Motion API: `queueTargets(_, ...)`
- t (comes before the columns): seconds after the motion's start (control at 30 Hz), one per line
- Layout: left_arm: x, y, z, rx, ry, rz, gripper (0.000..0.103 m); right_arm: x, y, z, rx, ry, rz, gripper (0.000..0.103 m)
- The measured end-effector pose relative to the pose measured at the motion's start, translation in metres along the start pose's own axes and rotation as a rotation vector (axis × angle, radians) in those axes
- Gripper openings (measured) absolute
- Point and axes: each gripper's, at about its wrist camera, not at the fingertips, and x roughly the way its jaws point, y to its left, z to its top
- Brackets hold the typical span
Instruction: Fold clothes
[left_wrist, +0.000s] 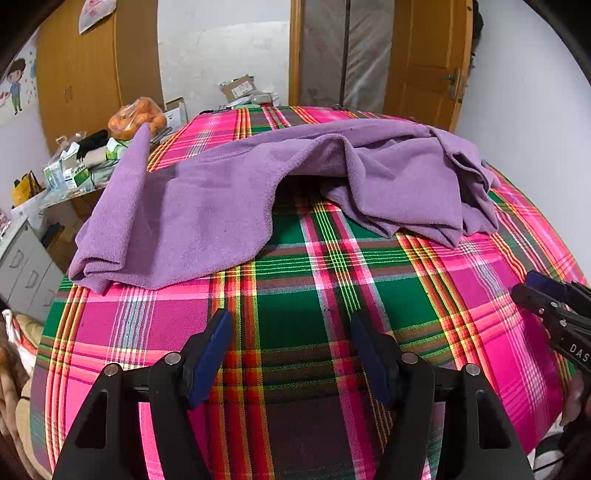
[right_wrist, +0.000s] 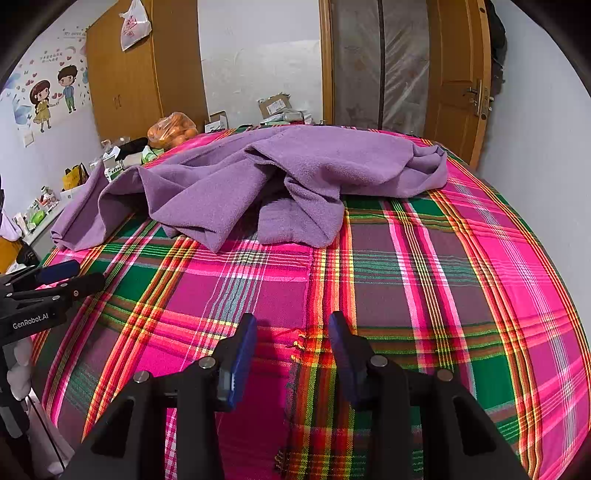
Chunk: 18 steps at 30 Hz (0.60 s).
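Garment: a purple fleece piece lay crumpled across the far half of the bed, at about 12 o'clock from both of my grippers. It was unfolded, bunched into ridges, with a dark hollow under a raised fold near its middle.
Garment's edges: one end hung toward the bed's edge at 10 o'clock in the left wrist view; the other end was heaped in folds at 1 o'clock.
Bed cover: a plaid cloth in pink, green and yellow covered the whole surface under the fleece and under my grippers.
Left gripper: I held its jaws wide apart, tilted down over the bare plaid. Nothing sat between the blue pads, and they were well short of the fleece.
Right gripper: its jaws stood apart too, though narrower than the left pair. Only plaid showed in the gap, and a frayed seam in the cloth lay just past the tips. It held nothing.
Grippers together: each showed at the edge of the other's view, the right at 3 o'clock from the left, the left at 9 o'clock from the right.
Beyond the bed: a bag of oranges and small boxes crowded a side table at 10 o'clock, and a wooden door stood at 1 o'clock.
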Motion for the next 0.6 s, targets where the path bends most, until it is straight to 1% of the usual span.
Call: queueTargets(0.6,0.0010,0.0019,0.0004,-0.003,-0.005,0.005,0.068,-0.0022,-0.0050,-0.0016,0.005,-0.002,0.006,0.041)
